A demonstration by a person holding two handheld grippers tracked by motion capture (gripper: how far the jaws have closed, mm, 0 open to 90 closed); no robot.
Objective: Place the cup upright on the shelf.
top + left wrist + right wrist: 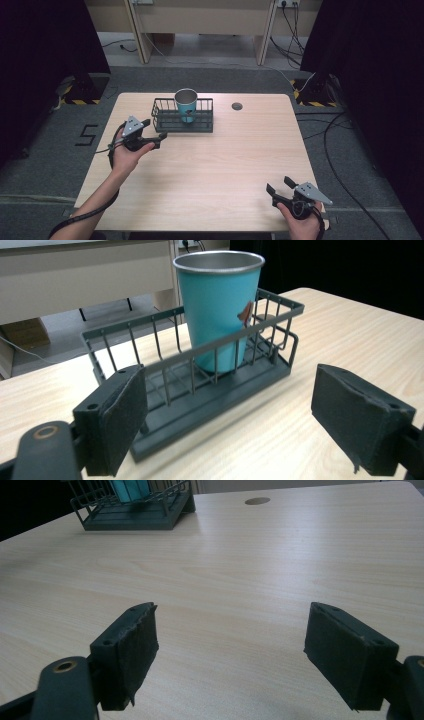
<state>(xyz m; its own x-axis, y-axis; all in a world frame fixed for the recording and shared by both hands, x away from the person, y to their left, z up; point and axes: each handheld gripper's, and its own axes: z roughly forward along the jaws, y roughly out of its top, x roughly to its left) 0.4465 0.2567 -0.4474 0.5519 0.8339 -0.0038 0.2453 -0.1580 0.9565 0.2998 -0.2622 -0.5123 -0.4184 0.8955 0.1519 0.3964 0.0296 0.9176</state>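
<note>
A teal metal cup [186, 104] stands upright inside a dark wire basket [161, 120] at the back middle of the wooden table [210, 165]. My left gripper [154, 131] is open just left of the basket's near left corner, nothing between its jaws. In the left gripper view the cup [217, 310] and the basket [200, 390] sit close ahead, and the gripper [227, 427] is held wide. My right gripper [280, 185] is open near the table's front right edge. The right gripper view shows the gripper [230, 655] over bare wood, the basket [135, 515] far off.
A round cable hole [237, 106] lies in the tabletop right of the basket. Black curtains stand at both sides, and cables run across the grey floor [340, 150] to the right. A wooden bench [200, 20] is behind the table.
</note>
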